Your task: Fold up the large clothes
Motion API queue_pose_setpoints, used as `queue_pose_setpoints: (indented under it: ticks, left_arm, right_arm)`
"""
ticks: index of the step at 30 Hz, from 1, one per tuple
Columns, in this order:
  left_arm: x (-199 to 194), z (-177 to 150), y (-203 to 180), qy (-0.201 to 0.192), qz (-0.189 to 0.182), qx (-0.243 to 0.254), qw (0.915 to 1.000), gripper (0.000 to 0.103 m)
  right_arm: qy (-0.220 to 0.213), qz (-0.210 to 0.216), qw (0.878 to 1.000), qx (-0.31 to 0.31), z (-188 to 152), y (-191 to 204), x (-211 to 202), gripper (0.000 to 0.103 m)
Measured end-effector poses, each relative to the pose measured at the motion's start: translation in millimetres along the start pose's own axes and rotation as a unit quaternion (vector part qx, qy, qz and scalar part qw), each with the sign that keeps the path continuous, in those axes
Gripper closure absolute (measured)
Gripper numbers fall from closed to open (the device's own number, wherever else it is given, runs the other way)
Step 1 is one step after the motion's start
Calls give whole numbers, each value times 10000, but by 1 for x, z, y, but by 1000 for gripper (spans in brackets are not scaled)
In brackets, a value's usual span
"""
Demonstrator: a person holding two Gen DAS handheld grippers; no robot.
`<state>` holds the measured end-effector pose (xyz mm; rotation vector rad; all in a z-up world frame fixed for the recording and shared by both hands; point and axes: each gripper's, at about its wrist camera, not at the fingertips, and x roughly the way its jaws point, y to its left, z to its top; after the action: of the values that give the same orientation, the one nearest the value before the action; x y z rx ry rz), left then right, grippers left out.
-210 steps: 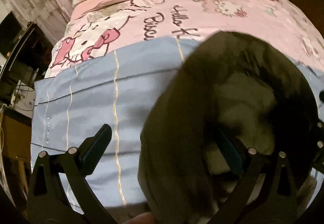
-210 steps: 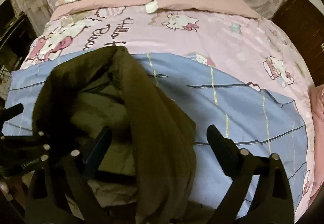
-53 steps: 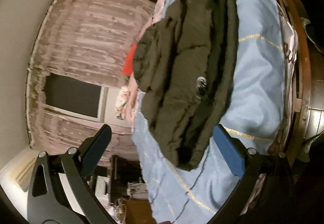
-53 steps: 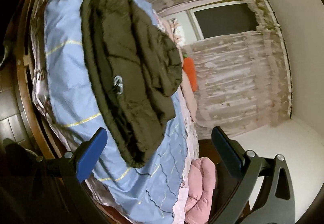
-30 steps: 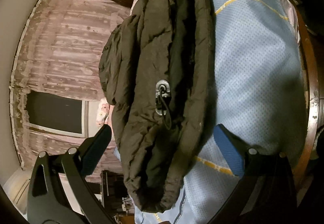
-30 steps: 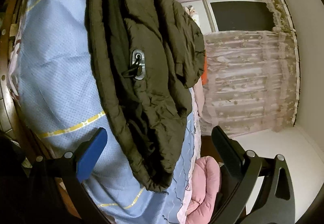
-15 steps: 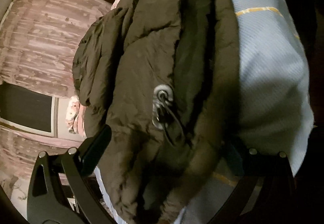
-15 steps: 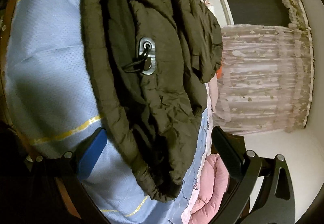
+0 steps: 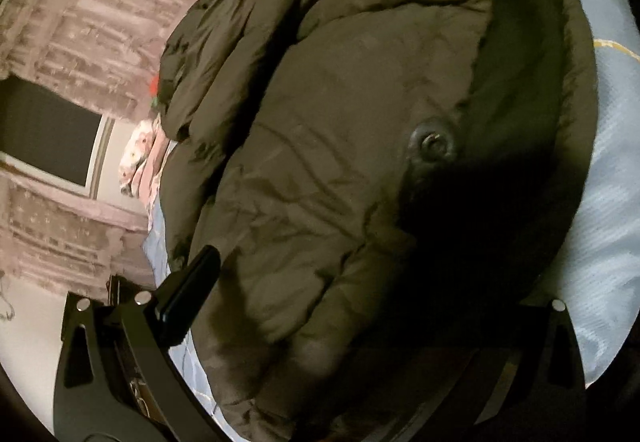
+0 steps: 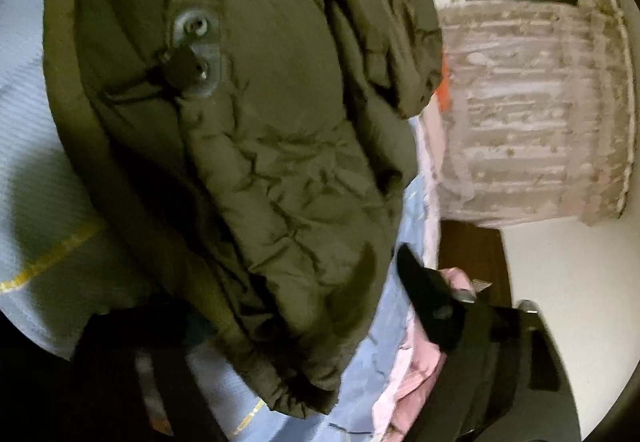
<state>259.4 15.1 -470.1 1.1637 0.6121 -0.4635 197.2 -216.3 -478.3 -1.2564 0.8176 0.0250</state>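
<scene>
Olive puffer jacket (image 10: 248,146) lengthwise on blue blanket (image 10: 36,162), hem nearest right tongs (image 10: 304,306), closing.

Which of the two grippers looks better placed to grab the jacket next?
Probably right: the right gripper straddles the puffy olive-green jacket's hem, jaws closing around it. The left gripper's far finger is lost in shadow.

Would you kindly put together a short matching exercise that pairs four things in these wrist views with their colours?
Things:
1. puffer jacket
2. bedsheet under the jacket
3. quilt bundled at the bed's far edge
4. lace curtain

Colours:
A. pale pinkish beige
B. dark olive green
C. pink
D. light blue with yellow stripes

Pairs: 1-B, 2-D, 3-C, 4-A
</scene>
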Motion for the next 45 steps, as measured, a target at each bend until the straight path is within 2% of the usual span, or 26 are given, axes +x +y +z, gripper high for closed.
queue_pose_setpoints:
  ticks: [1, 3, 4, 5, 6, 7, 8, 9, 12, 16, 21, 26, 28, 32, 33, 38, 41, 45]
  left_arm:
    - [1, -1, 1, 30, -31, -79, 10000, 2]
    - [2, -2, 7, 100, -201, -331, 9992, 4]
    - [3, -3, 9, 113, -289, -437, 9986, 7]
    - [3, -4, 11, 130, -374, -525, 9978, 18]
    - [2, -5, 9, 154, -399, -552, 9976, 37]
    - [2, -5, 8, 204, -386, -576, 9974, 49]
    - [2, -5, 7, 212, -307, -597, 9975, 66]
    - [2, -6, 7, 226, -247, -624, 9975, 76]
    - [-1, -5, 14, 280, -241, -919, 9951, 87]
    - [-6, -3, 27, 348, -404, -1366, 9892, 91]
    - [-17, -1, 42, 283, -350, -1752, 9835, 91]
    - [-34, 6, 79, 45, -262, -2522, 9673, 87]
    - [-42, 13, 100, -176, -127, -2822, 9591, 85]
    - [-47, 31, 137, -500, 175, -3141, 9479, 85]
    - [-44, 38, 150, -555, 207, -3255, 9437, 85]
    - [-16, 64, 201, -650, 340, -3477, 9347, 84]
    - [8, 78, 229, -602, 368, -3532, 9329, 83]
    - [50, 103, 271, -468, 446, -3496, 9347, 80]
  right_arm:
    - [73, 84, 9999, 30, -1, 1, 3, 50]
    - [140, 76, 9999, 34, -2, 4, 8, 60]
    - [175, 80, 9998, 52, -3, 5, 9, 68]
    - [203, 93, 9997, 105, -3, 5, 11, 75]
    - [201, 90, 9995, 210, -4, 4, 10, 78]
    - [202, 118, 9993, 282, -4, 4, 9, 82]
    - [206, 120, 9991, 360, -4, 3, 9, 85]
    - [199, 113, 9989, 401, -4, 2, 9, 87]
    - [149, 150, 9972, 724, -2, -7, 5, 89]
    - [111, 168, 9952, 958, -1, -20, 2, 91]
    - [-6, 67, 9922, 1243, -2, -37, -6, 91]
    - [-266, 9, 9792, 2010, -2, -75, -19, 91]
    - [-409, -35, 9721, 2311, 0, -95, -23, 91]
    - [-678, -144, 9590, 2748, 8, -136, -21, 92]
    - [-737, -186, 9565, 2817, 12, -145, -18, 92]
    - [-977, -371, 9475, 3022, 34, -187, 3, 92]
    - [-1066, -403, 9410, 3186, 50, -214, 28, 92]
    - [-1095, -410, 9315, 3444, 79, -254, 79, 91]
